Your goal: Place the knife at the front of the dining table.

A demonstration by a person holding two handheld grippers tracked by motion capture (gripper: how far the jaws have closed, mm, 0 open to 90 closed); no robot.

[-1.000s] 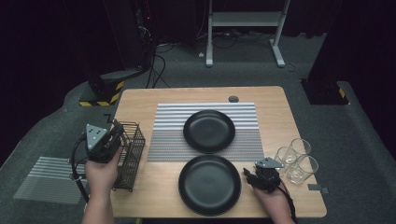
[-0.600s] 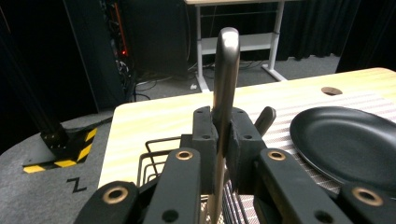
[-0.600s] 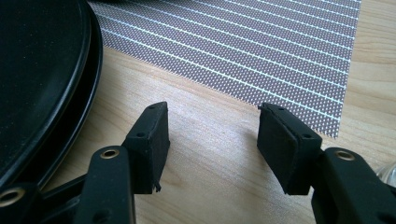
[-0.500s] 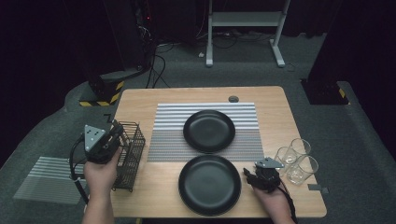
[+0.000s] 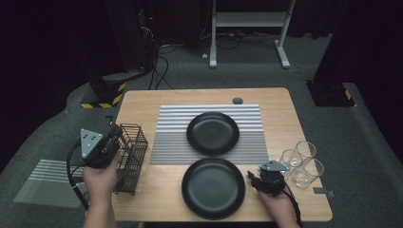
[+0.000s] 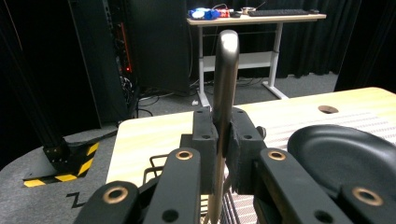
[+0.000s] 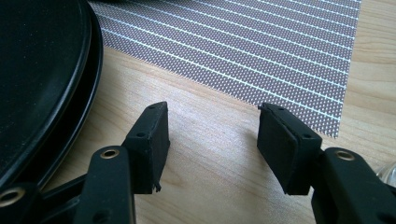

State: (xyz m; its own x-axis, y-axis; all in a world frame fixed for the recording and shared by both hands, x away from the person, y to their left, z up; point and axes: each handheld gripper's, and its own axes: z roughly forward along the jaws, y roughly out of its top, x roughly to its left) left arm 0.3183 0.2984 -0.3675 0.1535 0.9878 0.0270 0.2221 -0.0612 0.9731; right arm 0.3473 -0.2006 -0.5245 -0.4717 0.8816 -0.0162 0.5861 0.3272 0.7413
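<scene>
My left gripper (image 6: 223,135) is shut on the handle of a metal piece of cutlery (image 6: 226,70). The handle stands upright between the pads; its lower end is hidden behind the jaws. In the high view the left gripper (image 5: 114,137) is held over the black wire basket (image 5: 133,159) at the table's left edge. My right gripper (image 7: 212,135) rests low over the bare wood, open with nothing between its pads. It sits just right of the near black plate (image 7: 42,70), and the high view shows the right gripper (image 5: 254,179) beside that plate (image 5: 214,187).
A second black plate (image 5: 213,133) lies on the striped placemat (image 5: 209,114) at mid-table. Three clear glasses (image 5: 302,164) stand close together to the right of my right hand. A small round hole (image 5: 237,100) marks the table's far edge.
The left hand has drifted very slightly with the cutlery still in its grip. The right gripper has stayed where it was.
</scene>
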